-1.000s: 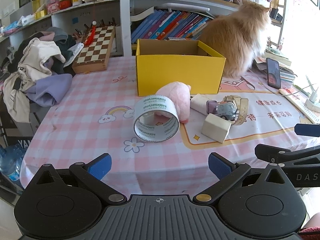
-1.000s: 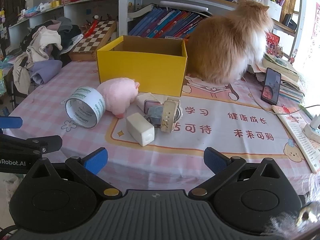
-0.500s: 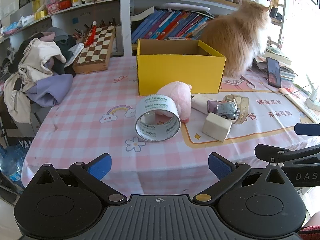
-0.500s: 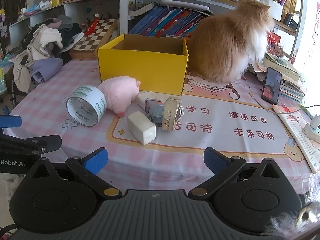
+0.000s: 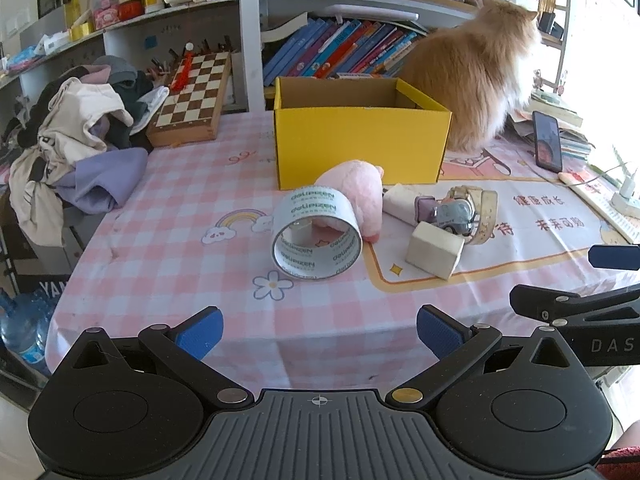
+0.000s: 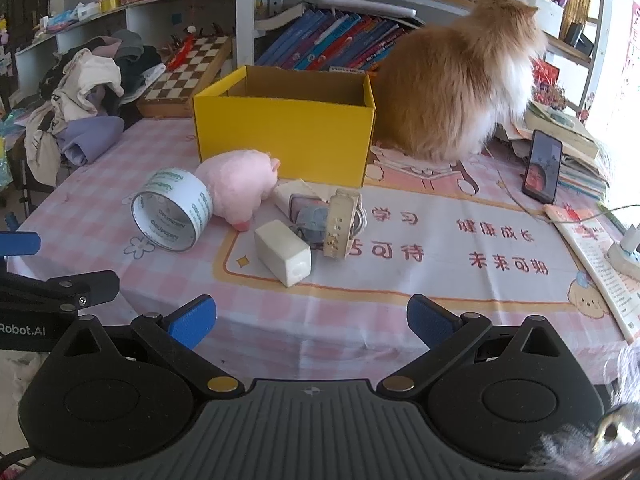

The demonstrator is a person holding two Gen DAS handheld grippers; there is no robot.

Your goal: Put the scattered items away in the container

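While both grippers wait past the bench's near edge, the left gripper [image 5: 318, 330] and right gripper [image 6: 311, 322] hold their jaws wide open, gripping nothing. Both have crept a little closer. Nearest stands the tape roll [image 5: 317, 236], then the white block [image 5: 434, 249], watch [image 5: 482, 212] and pink plush pig [image 5: 354, 196]. Behind sits the yellow box [image 5: 360, 142], looking empty, so nothing is tidied yet.
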